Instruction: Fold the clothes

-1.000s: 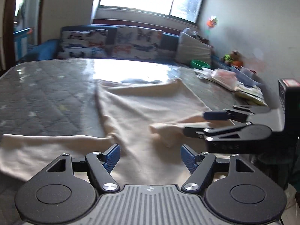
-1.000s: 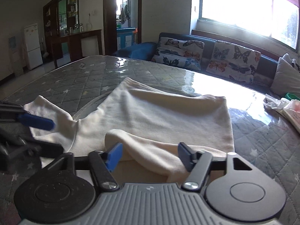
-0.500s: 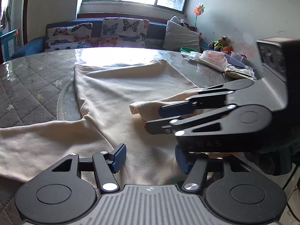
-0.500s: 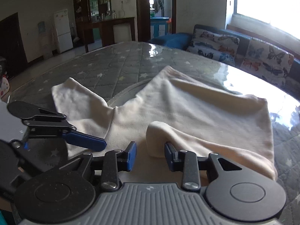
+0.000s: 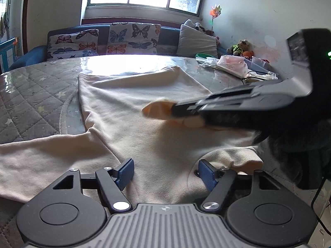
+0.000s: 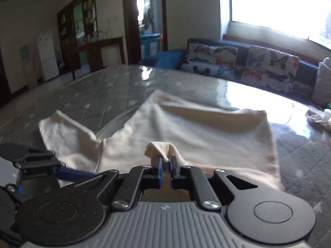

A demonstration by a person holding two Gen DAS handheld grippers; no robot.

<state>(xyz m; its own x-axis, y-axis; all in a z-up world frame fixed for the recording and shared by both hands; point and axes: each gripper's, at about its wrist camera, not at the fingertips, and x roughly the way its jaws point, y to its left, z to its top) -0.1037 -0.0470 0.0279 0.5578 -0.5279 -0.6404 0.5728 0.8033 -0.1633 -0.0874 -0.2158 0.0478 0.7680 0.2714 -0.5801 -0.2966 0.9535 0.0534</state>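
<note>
One cream garment [image 6: 186, 128], spread flat on the quilted table [image 6: 99, 95], collar end nearest the grippers, hem toward the sofa [image 6: 238, 66]. Change noted: the right gripper [image 6: 165, 165], whose jaws stood apart half a second ago, has now closed on the cuff of the right sleeve [image 6: 159, 146], which lies folded over the garment's body; likely the sleeve fold is being carried or adjusted. The left gripper [image 5: 165, 172] remains wide open over the collar edge, holding nothing. Count: garments, one; sleeves, two, the left sleeve [image 6: 66, 132] stretched out away from the body; grippers, two.
</note>
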